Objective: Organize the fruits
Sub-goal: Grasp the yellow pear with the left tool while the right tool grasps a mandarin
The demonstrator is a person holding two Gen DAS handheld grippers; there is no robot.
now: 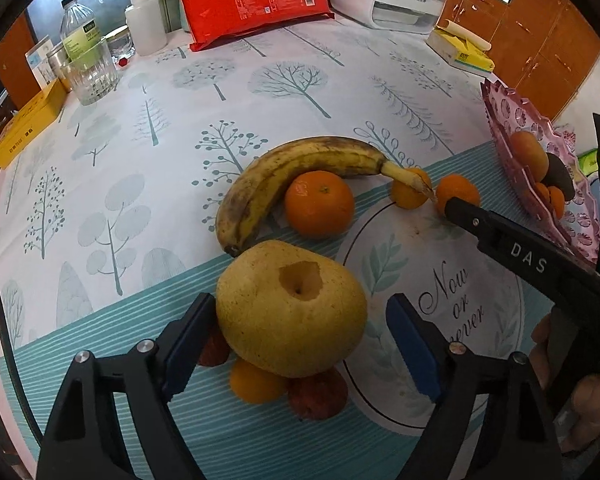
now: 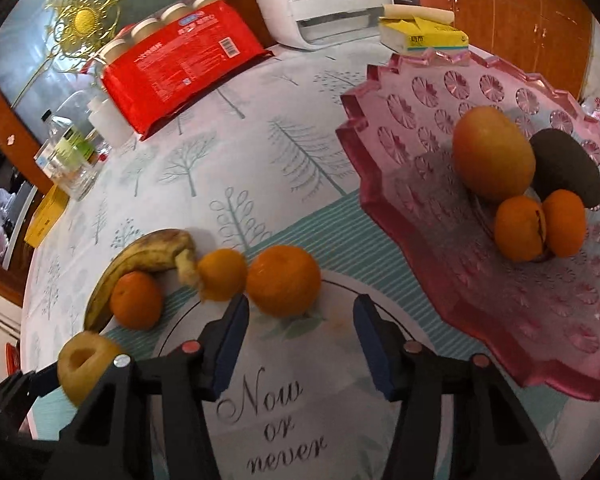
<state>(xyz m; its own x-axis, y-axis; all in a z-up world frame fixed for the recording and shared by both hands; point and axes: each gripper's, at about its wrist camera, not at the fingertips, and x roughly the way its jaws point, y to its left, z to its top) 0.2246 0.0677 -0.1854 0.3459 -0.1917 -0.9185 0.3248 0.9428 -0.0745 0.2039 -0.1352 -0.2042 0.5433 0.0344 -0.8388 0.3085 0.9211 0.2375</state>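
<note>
Wood cabinets [image 1: 540, 40] behind tree-print tablecloth [image 1: 220, 92].

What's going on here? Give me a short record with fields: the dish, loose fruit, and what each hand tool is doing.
dish: pink scalloped glass plate holding a mango, a dark avocado and two small oranges
loose fruit: spotted yellow banana, round orange tangerine, big yellow pear
left gripper: open, jaws either side of the pear
right gripper: open, just short of the tangerine
</note>
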